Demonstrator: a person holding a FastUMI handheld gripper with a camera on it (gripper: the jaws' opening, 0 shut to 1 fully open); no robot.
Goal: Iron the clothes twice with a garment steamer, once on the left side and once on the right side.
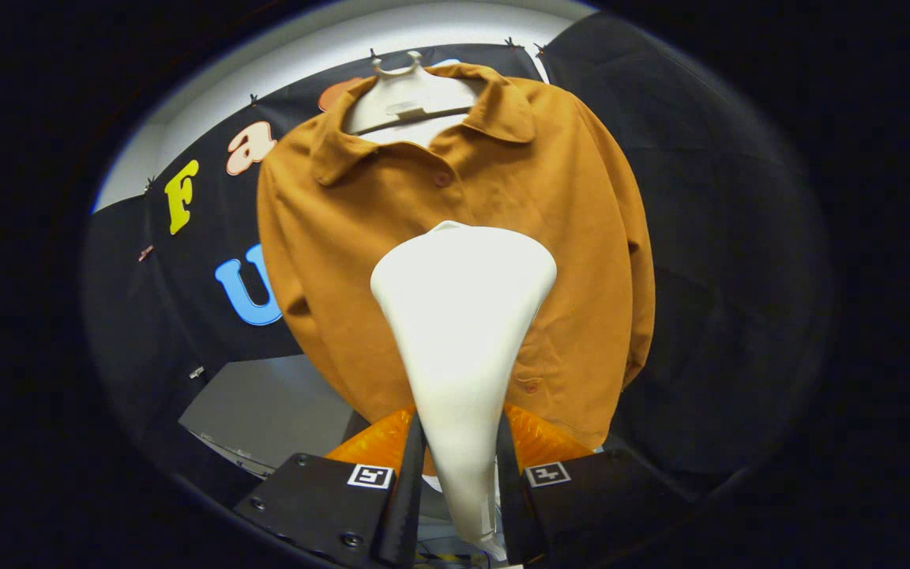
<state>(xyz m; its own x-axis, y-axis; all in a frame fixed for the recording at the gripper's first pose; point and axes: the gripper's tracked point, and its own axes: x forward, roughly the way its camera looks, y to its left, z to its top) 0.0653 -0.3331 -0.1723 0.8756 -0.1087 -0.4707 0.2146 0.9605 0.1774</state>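
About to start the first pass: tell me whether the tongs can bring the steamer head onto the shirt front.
Probably yes. The tongs are shut on the steamer, whose head points at the shirt hanging on its hanger, with nothing between them.

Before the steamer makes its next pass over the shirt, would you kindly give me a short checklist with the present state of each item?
1. Gripper shut on the steamer handle, a finger on each side: ok.
2. Steamer head aimed at the shirt front: ok.
3. Head touching the fabric: cannot tell.
4. Shirt hung on its hanger, collar seated: ok.
5. Placket buttoned and flat: ok.
6. Steam coming out: cannot tell.
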